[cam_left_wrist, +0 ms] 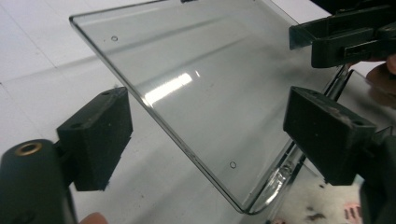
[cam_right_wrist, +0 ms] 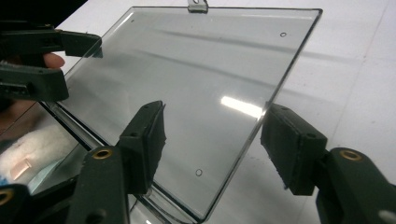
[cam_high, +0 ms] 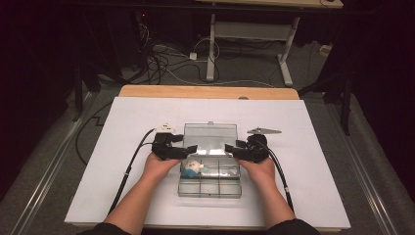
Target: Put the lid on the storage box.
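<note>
A clear plastic compartment box (cam_high: 210, 190) lies on the white table cover, its flat lid (cam_high: 210, 133) swung open toward the far side. A white and blue item (cam_high: 193, 168) sits in a left compartment. My left gripper (cam_high: 191, 148) is at the lid's left edge near the hinge. In the left gripper view its jaws (cam_left_wrist: 210, 135) stand open astride the lid (cam_left_wrist: 187, 84), with neither pad pressing on it. My right gripper (cam_high: 230, 148) mirrors it at the right edge. Its jaws (cam_right_wrist: 217, 142) are apart on either side of the lid's rim (cam_right_wrist: 252, 135).
The white cover (cam_high: 122, 147) spreads wide around the box on a wooden table (cam_high: 210, 92). Beyond the far edge are a desk frame (cam_high: 286, 54) and loose cables (cam_high: 161, 61) on the floor. Black cables trail from both grippers toward the near edge.
</note>
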Demonstrator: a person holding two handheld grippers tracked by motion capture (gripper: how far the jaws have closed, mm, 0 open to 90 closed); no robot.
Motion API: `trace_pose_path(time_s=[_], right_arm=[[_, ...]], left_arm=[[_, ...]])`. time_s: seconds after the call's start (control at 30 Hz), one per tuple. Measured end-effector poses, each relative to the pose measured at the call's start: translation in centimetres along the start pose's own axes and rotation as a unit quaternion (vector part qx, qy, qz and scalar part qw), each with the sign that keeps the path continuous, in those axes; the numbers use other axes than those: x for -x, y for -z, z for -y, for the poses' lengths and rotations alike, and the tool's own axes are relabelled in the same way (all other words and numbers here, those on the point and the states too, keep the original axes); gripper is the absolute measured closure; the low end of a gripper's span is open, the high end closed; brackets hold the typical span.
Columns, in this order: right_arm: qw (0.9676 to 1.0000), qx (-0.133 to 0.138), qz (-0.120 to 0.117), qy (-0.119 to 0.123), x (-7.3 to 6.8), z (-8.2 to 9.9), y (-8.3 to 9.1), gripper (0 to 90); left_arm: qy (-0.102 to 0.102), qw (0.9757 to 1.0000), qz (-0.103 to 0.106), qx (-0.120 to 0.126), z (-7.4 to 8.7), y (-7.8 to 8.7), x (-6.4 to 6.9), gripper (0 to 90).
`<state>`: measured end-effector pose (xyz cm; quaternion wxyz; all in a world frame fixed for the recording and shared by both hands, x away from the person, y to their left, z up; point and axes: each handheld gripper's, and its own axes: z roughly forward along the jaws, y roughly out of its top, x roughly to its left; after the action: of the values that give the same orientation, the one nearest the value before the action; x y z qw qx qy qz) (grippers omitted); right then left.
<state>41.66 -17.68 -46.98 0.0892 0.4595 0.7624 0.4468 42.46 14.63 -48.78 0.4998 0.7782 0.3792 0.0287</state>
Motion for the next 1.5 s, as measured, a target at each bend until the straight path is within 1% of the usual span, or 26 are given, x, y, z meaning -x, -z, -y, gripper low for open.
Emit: trace_pose_path(time_s=[0.13,0.2,0.3,0.37,0.43,0.5,0.67,0.7,0.83,0.87,0.93,1.0,1.1,1.13,1.2,1.27,1.37,1.5], right_arm=[[0.9998,0.010,0.010,0.015,-0.3,-0.2,0.4,47.7],[0.9996,0.013,0.014,0.021,-0.4,-0.2,0.6,49.7],[0.9991,0.022,0.022,0.030,-0.6,-0.2,0.9,53.3],[0.9985,0.030,0.027,0.037,-0.7,-0.2,1.2,56.7],[0.9979,0.036,0.031,0.043,-0.8,-0.2,1.5,59.1],[0.9974,0.040,0.035,0.049,-0.9,-0.2,1.7,61.7],[0.9954,0.049,0.044,0.069,-1.2,0.0,2.4,66.7],[0.9947,0.051,0.047,0.077,-1.3,0.0,2.5,67.5],[0.9930,0.054,0.052,0.091,-1.6,-0.1,3.0,71.8],[0.9926,0.055,0.054,0.095,-1.7,-0.1,3.1,72.8],[0.9920,0.054,0.056,0.099,-1.8,0.0,3.3,74.8],[0.9914,0.054,0.056,0.105,-1.8,0.1,3.7,77.7],[0.9915,0.052,0.052,0.107,-1.9,0.6,4.3,80.9],[0.9910,0.052,0.052,0.112,-1.9,0.8,4.5,82.3],[0.9886,0.057,0.063,0.125,-2.1,1.2,5.1,85.8],[0.9891,0.060,0.055,0.123,-2.3,1.5,5.6,89.5],[0.9880,0.060,0.047,0.134,-2.6,1.7,6.1,90.0],[0.9861,0.068,0.038,0.147,-3.4,1.6,6.1,90.0]], left_arm=[[0.005,1.0000,-0.002,-0.001,-0.2,0.4,0.0,19.4],[0.006,1.0000,0.002,-0.005,-0.2,0.5,-0.1,22.5],[0.003,0.9999,0.005,-0.013,-0.1,0.8,0.1,26.6],[-0.002,0.9999,0.007,-0.015,-0.1,1.0,0.3,29.8],[-0.011,0.9998,0.006,-0.012,-0.1,1.2,0.6,36.4],[-0.016,0.9998,0.007,-0.008,-0.2,1.4,0.7,40.4],[-0.032,0.9995,-0.005,0.003,-0.2,1.9,1.0,48.6],[-0.033,0.9994,-0.007,0.005,-0.2,2.0,1.0,50.7],[-0.049,0.9985,-0.018,0.018,0.0,2.4,1.3,58.2],[-0.050,0.9983,-0.019,0.022,0.1,2.5,1.3,60.4],[-0.054,0.9981,-0.016,0.025,0.2,2.7,1.3,63.7],[-0.058,0.9978,-0.011,0.029,0.3,3.0,1.3,66.7],[-0.067,0.9971,-0.013,0.032,0.3,3.3,1.6,70.0],[-0.068,0.9971,-0.014,0.032,0.2,3.4,1.7,70.9],[-0.073,0.9967,-0.016,0.033,0.2,3.7,1.9,72.6],[-0.078,0.9963,-0.019,0.032,0.3,3.8,2.1,73.6],[-0.083,0.9957,-0.020,0.034,0.3,4.0,2.4,73.8],[-0.090,0.9950,-0.021,0.038,0.5,4.3,2.7,73.7]])
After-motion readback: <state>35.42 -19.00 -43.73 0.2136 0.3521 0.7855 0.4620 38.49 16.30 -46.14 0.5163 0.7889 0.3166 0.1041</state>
